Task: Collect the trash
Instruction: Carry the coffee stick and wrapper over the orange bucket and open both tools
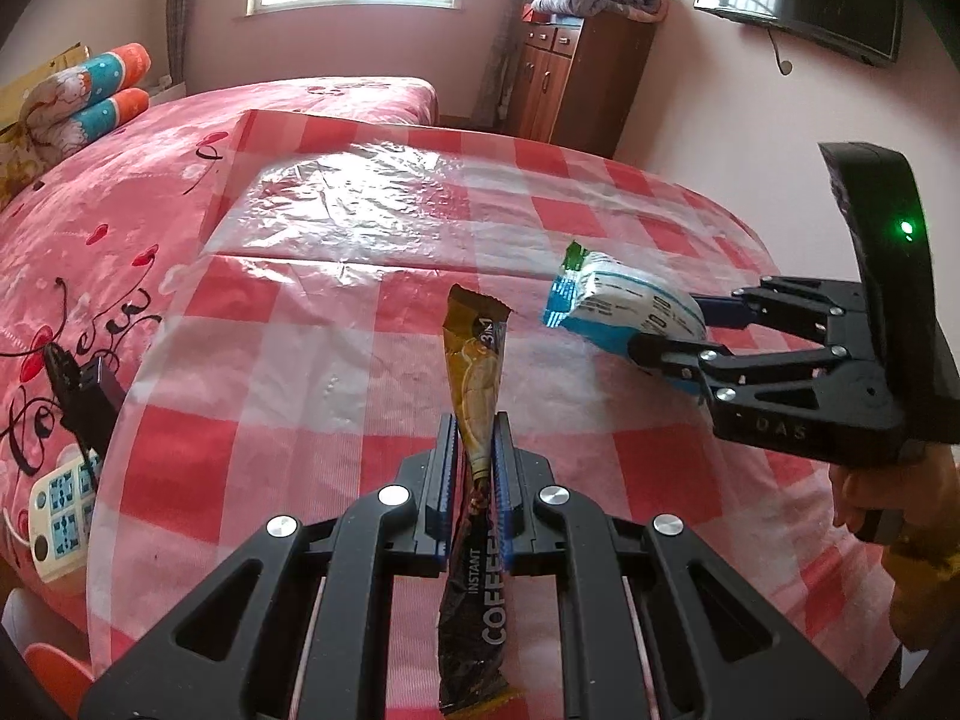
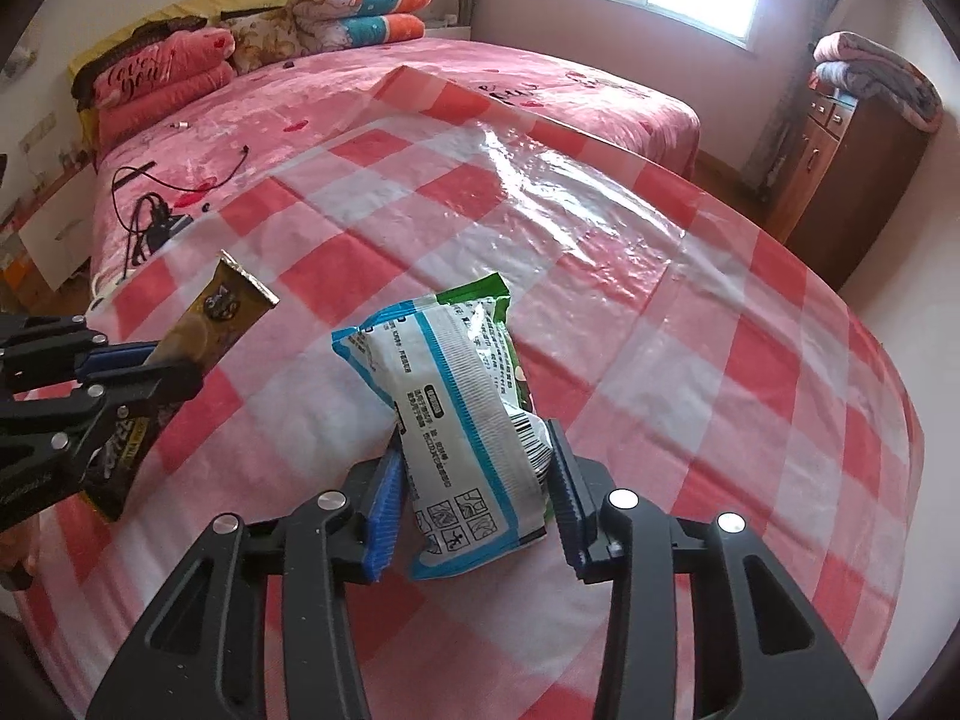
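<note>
A: Where's the trash?

B: Both pieces are off the surface (image 1: 312,360). The left hand-held gripper (image 1: 474,480) pinches a crinkly foil coffee sachet (image 1: 477,372), long axis toward 12 o'clock. At its 2 o'clock, the right hand-held gripper (image 2: 474,480) clamps a puffy plastic snack packet (image 2: 456,408), pointing toward 11.

A: A bin?

B: None shows. Just glossy checked plastic cloth; beyond it, the pink bed (image 2: 420,78).

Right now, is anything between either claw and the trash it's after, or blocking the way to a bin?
Nothing is between them: the left claw already clamps the coffee sachet, and the right claw clamps the snack packet. No bin shows in either view, so that path can't be judged.
</note>
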`<state>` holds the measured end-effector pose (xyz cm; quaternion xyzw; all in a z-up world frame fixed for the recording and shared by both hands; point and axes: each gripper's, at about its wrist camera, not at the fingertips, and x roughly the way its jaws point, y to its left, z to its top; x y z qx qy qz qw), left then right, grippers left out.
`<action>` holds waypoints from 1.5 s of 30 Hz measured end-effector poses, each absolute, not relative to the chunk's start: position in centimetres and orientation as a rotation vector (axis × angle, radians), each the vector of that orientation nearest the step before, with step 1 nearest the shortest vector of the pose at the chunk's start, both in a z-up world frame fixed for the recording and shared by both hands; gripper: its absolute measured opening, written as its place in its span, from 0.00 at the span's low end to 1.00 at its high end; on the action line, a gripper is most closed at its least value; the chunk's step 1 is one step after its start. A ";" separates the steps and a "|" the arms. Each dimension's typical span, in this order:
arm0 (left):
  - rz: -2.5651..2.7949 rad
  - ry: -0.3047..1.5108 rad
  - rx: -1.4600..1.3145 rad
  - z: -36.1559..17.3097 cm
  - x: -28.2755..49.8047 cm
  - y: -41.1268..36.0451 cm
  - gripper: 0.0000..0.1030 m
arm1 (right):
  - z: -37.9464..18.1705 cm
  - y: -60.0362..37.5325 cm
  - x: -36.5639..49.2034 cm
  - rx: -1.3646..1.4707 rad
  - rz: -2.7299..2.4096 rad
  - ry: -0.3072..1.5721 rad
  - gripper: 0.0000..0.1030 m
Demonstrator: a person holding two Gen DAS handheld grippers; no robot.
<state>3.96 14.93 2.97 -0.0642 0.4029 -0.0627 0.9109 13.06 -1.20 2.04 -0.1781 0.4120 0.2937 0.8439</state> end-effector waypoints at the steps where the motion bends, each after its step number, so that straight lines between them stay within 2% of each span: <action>1: -0.129 0.829 -0.135 3.0 3.7 14.9 0.13 | 2.2 -1.3 12.6 -0.369 0.620 0.867 0.43; 25: -0.128 0.803 -0.183 4.7 -3.4 16.3 0.13 | 4.5 -2.4 2.4 -0.178 0.694 0.868 0.42; 45: -0.081 0.720 -0.279 6.3 -10.9 21.6 0.12 | 5.4 3.6 -4.7 -0.226 0.821 0.867 0.42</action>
